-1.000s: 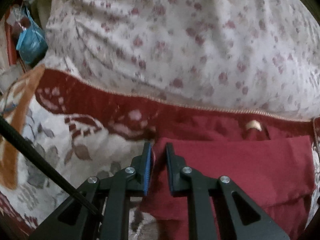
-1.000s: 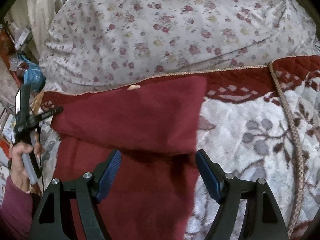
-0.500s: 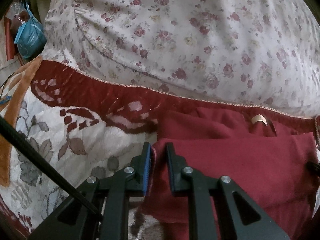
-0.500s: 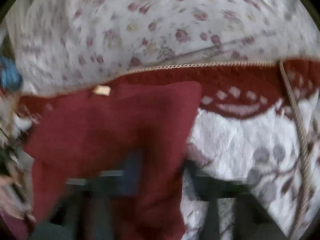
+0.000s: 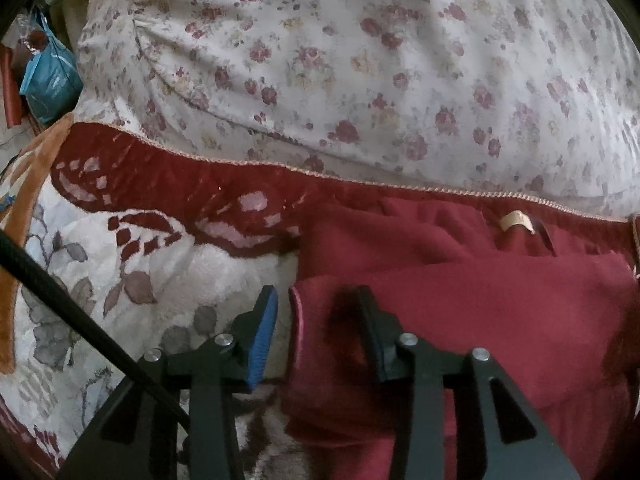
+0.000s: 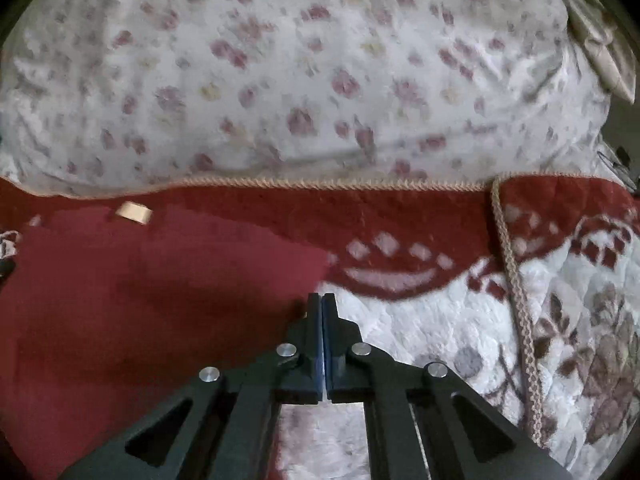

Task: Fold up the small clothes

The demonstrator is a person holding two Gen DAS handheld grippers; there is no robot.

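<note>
A dark red garment (image 5: 460, 312) lies folded on the patterned bedspread (image 5: 120, 264), its tan neck label (image 5: 516, 222) at the far edge. My left gripper (image 5: 316, 300) is open, its jaws astride the garment's folded left edge without pinching it. In the right wrist view the garment (image 6: 140, 300) fills the left half, with the label (image 6: 134, 212) at the back. My right gripper (image 6: 322, 298) is shut at the garment's right edge; whether cloth sits between the pads I cannot tell.
A large floral pillow (image 5: 360, 60) lies across the back, also in the right wrist view (image 6: 300, 72). A braided cord (image 6: 516, 304) runs down the bedspread on the right. A blue bag (image 5: 50, 80) hangs beyond the bed's left edge. A black cable (image 5: 72, 320) crosses the lower left.
My left gripper has opened and let go of the garment's folded edge. My right gripper has closed and moved forward to the garment's right edge.
</note>
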